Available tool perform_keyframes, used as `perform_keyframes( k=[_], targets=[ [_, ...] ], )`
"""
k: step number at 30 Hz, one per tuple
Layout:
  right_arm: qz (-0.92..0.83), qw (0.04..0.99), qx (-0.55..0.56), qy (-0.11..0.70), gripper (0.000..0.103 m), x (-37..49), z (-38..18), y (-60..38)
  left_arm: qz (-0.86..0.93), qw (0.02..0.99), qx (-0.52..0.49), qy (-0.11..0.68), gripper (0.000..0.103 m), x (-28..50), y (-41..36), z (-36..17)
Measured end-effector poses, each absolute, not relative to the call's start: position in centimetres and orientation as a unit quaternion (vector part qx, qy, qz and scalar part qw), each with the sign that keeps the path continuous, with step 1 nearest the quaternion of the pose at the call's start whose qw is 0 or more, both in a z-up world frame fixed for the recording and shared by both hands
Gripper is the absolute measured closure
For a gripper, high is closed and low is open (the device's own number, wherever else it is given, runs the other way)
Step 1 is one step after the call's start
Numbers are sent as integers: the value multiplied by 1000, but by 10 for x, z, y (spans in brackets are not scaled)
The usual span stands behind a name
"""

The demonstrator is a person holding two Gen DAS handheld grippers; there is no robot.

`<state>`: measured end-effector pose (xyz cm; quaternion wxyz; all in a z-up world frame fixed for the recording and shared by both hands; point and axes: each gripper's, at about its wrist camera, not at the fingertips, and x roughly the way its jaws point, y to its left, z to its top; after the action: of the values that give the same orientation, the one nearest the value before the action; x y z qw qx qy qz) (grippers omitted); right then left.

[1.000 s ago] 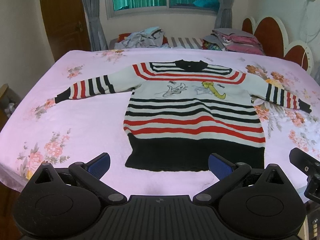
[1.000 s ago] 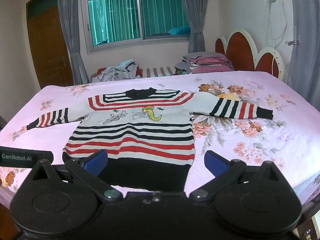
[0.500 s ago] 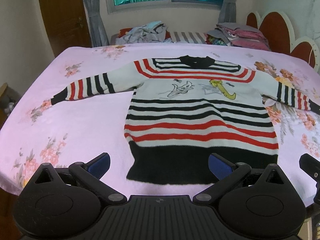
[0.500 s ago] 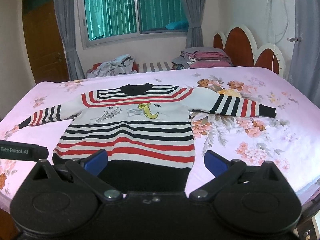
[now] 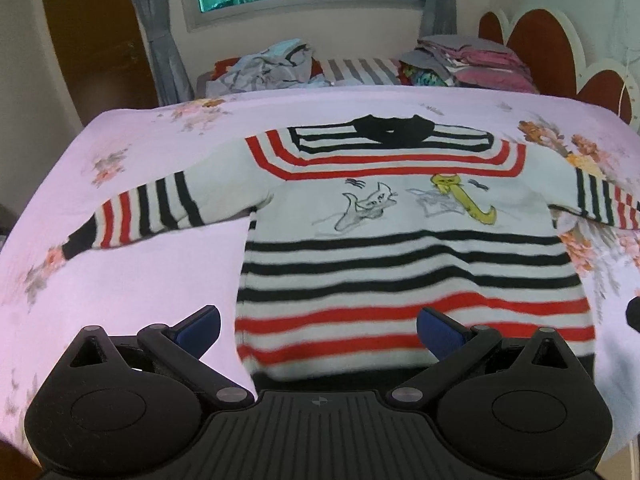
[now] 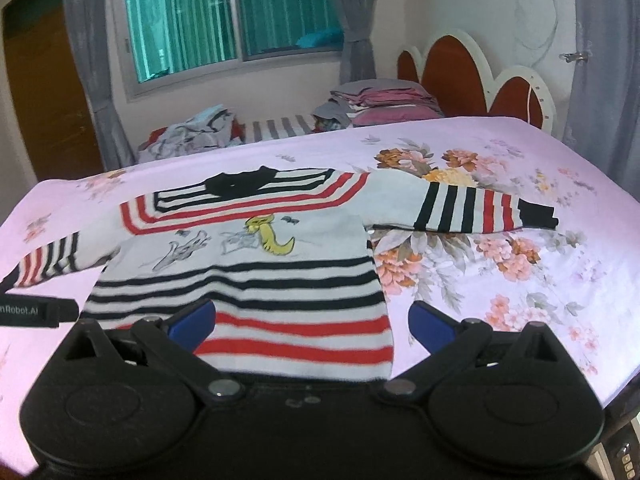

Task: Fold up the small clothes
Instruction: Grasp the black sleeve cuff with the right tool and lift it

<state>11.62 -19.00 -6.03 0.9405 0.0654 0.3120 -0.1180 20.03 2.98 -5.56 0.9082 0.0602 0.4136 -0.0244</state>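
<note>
Pink floral bedsheet [image 6: 500,280] carries a striped sweater [image 5: 400,240] laid flat, sleeves outspread. Left tongs [image 5: 318,326] and right tongs [image 6: 310,320] both gape wide above its hem, holding nothing.

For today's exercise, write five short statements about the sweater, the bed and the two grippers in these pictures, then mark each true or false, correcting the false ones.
1. The striped sweater lies face up on the pink floral bedsheet with both sleeves spread out. True.
2. The left gripper is shut on the hem. False: its jaws stand wide apart and hold nothing.
3. The right gripper is open. True.
4. The sweater's collar is red. False: it is black.
5. The sweater is already folded in half. False: it lies flat and unfolded, its cartoon print showing.
</note>
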Motion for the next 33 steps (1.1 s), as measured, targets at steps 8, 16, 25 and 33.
perform_keyframes(
  k=[8, 16, 25, 33],
  targets=[
    [-154, 932, 76, 319, 4, 168, -60, -185, -40, 898, 65, 433, 0, 265, 42, -69],
    [-170, 929, 75, 320, 6, 207, -61, -194, -46, 896, 66, 436, 0, 310, 41, -78],
    [-199, 913, 112, 337, 27, 231, -88, -283, -40, 898, 61, 433, 0, 338, 10, -91],
    [-242, 884, 168, 361, 37, 246, -120, -410, -30, 891, 32, 452, 0, 362, -34, -108]
  ],
)
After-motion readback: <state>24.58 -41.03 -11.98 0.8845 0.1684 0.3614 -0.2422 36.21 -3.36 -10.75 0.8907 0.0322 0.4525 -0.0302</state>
